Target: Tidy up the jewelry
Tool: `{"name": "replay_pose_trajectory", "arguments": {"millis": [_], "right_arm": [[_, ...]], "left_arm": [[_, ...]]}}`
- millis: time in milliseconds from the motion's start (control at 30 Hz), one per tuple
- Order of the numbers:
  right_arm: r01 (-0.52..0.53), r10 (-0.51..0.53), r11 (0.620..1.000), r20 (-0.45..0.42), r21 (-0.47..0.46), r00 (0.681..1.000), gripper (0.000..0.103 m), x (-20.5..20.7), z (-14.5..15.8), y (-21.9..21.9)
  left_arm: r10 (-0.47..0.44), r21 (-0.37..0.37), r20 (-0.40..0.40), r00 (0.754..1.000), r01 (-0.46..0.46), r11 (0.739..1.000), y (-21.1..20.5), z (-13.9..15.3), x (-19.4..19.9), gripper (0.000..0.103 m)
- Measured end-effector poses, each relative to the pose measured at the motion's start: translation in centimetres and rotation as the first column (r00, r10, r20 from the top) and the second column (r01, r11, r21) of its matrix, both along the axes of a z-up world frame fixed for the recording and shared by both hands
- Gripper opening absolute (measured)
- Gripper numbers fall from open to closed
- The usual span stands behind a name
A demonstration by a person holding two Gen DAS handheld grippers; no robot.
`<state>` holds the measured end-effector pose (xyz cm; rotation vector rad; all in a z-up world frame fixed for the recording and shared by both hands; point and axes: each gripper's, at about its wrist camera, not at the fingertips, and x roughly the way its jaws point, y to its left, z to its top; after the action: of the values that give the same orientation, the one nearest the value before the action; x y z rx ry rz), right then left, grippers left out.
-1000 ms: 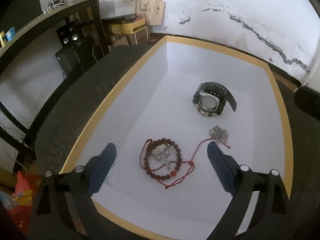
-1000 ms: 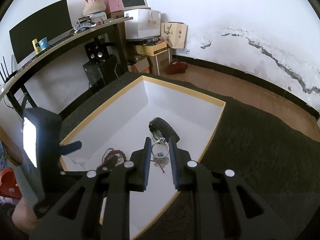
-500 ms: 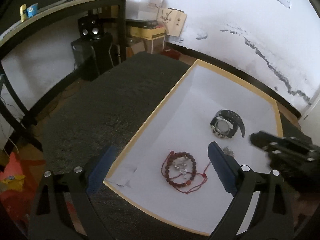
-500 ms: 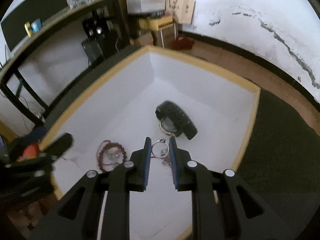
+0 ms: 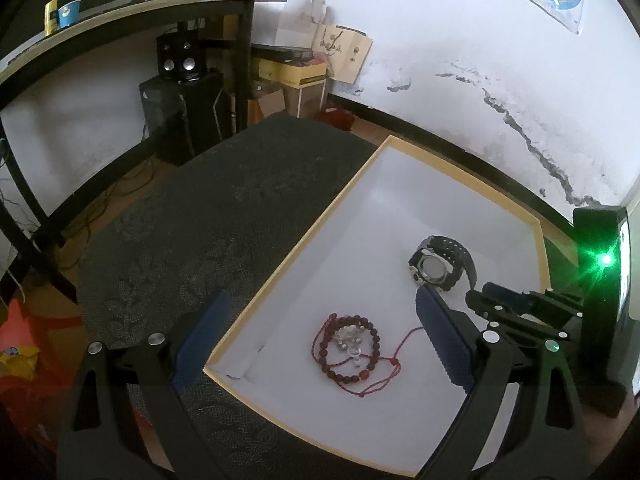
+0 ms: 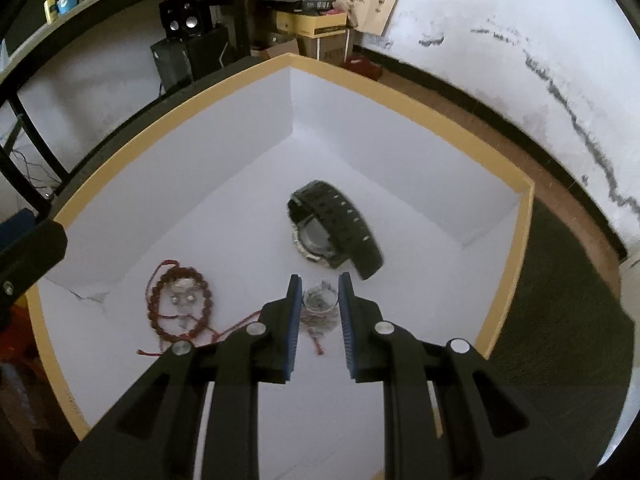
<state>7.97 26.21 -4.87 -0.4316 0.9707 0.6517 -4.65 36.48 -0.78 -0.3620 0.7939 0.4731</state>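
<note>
A white box with a tan rim (image 5: 304, 236) (image 6: 516, 240) lies on the dark table. In it lie a black watch (image 5: 442, 268) (image 6: 334, 230), a red bead bracelet with red cord (image 5: 352, 350) (image 6: 178, 304) and a silver ring (image 6: 320, 304) on silver jewelry. My left gripper (image 5: 320, 332) is open above the box's near left corner. My right gripper (image 6: 319, 298) hangs low in the box, its fingers (image 6: 294, 304) closely flanking the silver ring; it also shows in the left wrist view (image 5: 500, 300).
A dark patterned cloth (image 5: 192, 232) covers the table around the box. A black desk (image 5: 120, 20) with speakers (image 5: 182, 64) and cardboard boxes (image 5: 296, 76) stands behind at the left. A cracked white wall (image 5: 500, 80) runs behind.
My left gripper has pulled back and left, away from the bracelet. My right gripper has gone down into the box with the ring between its fingers, which have spread slightly.
</note>
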Motion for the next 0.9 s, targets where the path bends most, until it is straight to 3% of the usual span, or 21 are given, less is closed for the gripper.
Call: {"name": "replay_pose_trajectory", "arguments": {"millis": [67,133,233,433,533,633,767,900], "right_arm": [[-0.003,0.003,1.000,0.027,0.016,1.000,0.067,0.0,0.5,-0.4],[-0.007,0.005,0.999,0.040,0.045,0.999,0.083,0.0,1.0,-0.7],[-0.027,0.024,0.999,0.065,0.036,0.998,0.094,-0.1,1.3,-1.0],[0.005,-0.014,0.998,0.157,0.060,0.988,0.096,-0.9,4.3,-4.8],[0.065,-0.082,0.994,0.216,0.085,0.973,0.096,-1.6,6.6,-8.8],[0.162,-0.186,0.979,0.220,0.122,0.958,0.096,-2.0,7.7,-13.9],[0.317,-0.350,0.931,0.187,0.184,0.918,0.096,-2.1,7.9,-22.4],[0.490,-0.526,0.842,0.139,0.227,0.839,0.096,-2.1,5.9,-31.9]], "left_arm": [[-0.007,0.012,-0.004,1.000,0.007,1.000,-0.4,0.0,0.2,0.091],[-0.008,0.010,-0.003,1.000,0.008,1.000,-0.6,0.0,0.3,0.091],[-0.011,0.013,0.001,1.000,0.011,1.000,-0.9,0.2,0.4,0.091],[-0.026,0.000,0.042,0.999,0.026,1.000,-2.0,0.9,1.0,0.093],[-0.058,-0.011,0.066,0.996,0.058,0.998,-3.6,1.4,1.8,0.094],[-0.112,-0.016,0.084,0.990,0.114,0.993,-6.3,2.0,2.9,0.097],[-0.231,-0.009,0.101,0.968,0.233,0.973,-12.0,2.8,4.6,0.097],[-0.382,0.026,0.090,0.920,0.381,0.924,-19.9,2.7,5.9,0.097]]}}
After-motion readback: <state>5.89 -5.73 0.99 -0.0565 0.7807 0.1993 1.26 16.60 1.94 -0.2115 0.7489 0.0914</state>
